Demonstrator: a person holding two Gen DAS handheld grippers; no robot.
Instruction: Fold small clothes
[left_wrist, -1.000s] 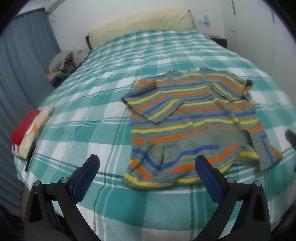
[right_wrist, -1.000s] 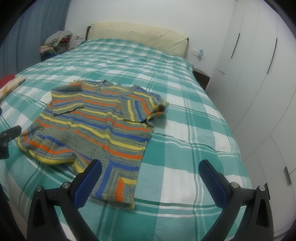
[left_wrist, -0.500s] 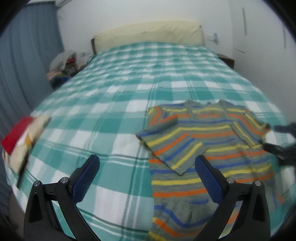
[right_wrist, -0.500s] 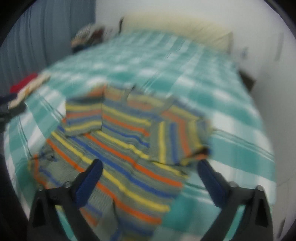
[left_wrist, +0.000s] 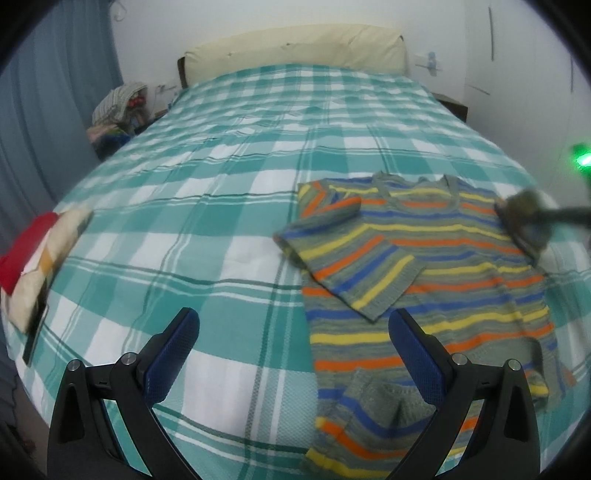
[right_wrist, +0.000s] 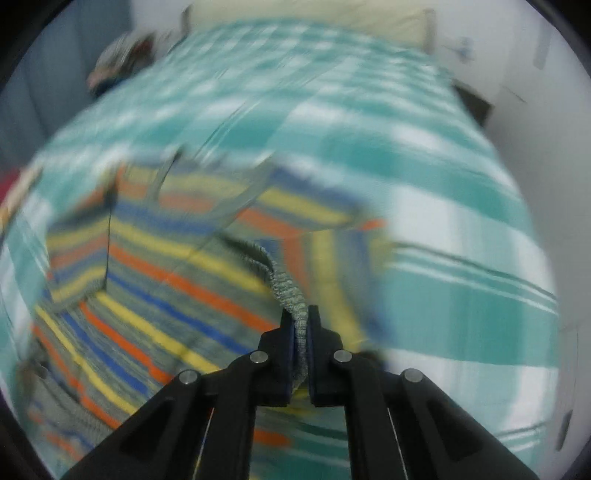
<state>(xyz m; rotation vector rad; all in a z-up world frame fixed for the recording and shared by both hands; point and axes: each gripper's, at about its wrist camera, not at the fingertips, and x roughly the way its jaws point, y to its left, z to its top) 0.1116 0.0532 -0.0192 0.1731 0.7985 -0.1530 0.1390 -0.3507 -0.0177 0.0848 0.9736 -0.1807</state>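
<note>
Right tool (right_wrist: 300, 325): clenched on the grey ribbed cuff of the striped sweater (right_wrist: 155, 280), cuff pinched between the blue pads (right_wrist: 289, 354), sleeve rising off the body of the garment just ahead of the tips. Rest of that view motion-blurred; little else legible.

Left tool (left_wrist: 293, 354): released, jaws wide apart, holding nothing, hovering above the near edge of the bed (left_wrist: 184, 229). Striped sweater (left_wrist: 424, 273) spread on the green-and-white check cover, ahead and to the right of the tips; hem bunched just beyond the right finger (left_wrist: 417, 358). One sleeve folded across the chest, lying flat.

Further ahead-right, right tool (left_wrist: 532, 218) seen blurred at the sweater's far sleeve.

Off to the left, a folded red and cream pile (left_wrist: 33, 254) at the bed's edge. Far ahead, cream headboard (left_wrist: 295, 46); heap of clothes (left_wrist: 118, 110) beside the bed, ahead-left.
</note>
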